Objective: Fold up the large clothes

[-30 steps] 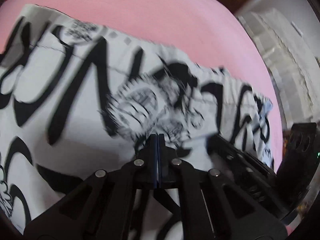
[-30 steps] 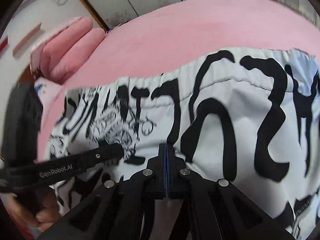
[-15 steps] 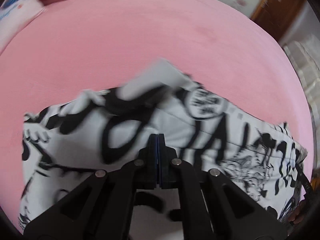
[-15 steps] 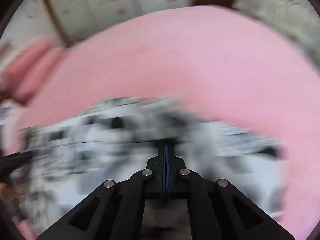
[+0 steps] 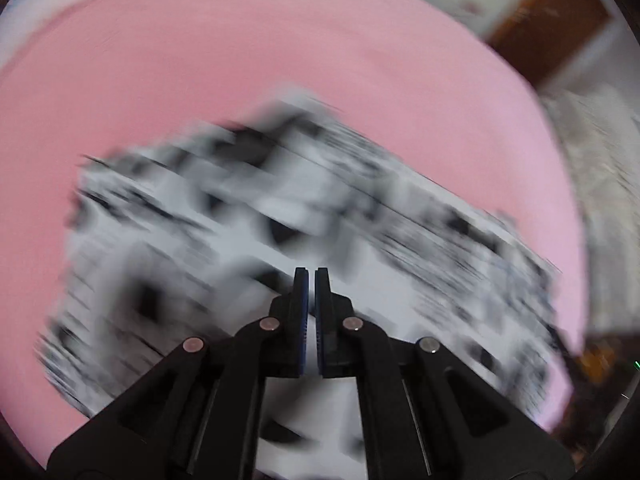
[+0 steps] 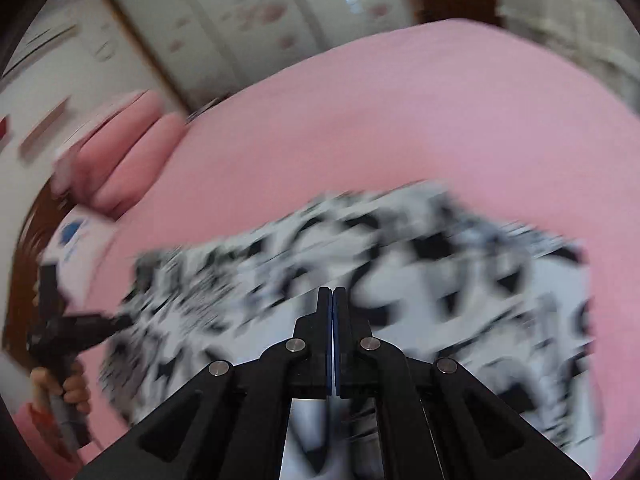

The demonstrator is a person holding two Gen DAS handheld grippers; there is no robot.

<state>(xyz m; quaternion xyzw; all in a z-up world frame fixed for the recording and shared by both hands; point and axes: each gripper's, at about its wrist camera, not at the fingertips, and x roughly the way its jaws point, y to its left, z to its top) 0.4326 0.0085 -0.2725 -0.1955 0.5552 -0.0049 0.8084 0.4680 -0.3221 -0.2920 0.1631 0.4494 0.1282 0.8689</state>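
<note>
A white garment with black graffiti print (image 5: 248,240) lies on the pink bed (image 5: 240,72); both views are motion-blurred. My left gripper (image 5: 311,276) hovers over the garment's near part with a narrow gap between its jaws and nothing seen between them. My right gripper (image 6: 332,294) is shut above the same garment (image 6: 400,264); whether cloth sits between its pads is hidden by blur. The left gripper (image 6: 72,328) with the hand holding it also shows at the left edge of the right wrist view, by the garment's left end.
Pink pillows (image 6: 120,152) and a white pack with a blue mark (image 6: 76,240) lie at the bed's head. A wardrobe with floral doors (image 6: 260,20) stands behind. A pale quilted cover (image 5: 600,168) lies right of the bed, by a brown door (image 5: 552,20).
Both grippers have pulled back and up from the garment, which now looks smaller and more compact on the bed. The left jaws have parted slightly. Both views are swinging.
</note>
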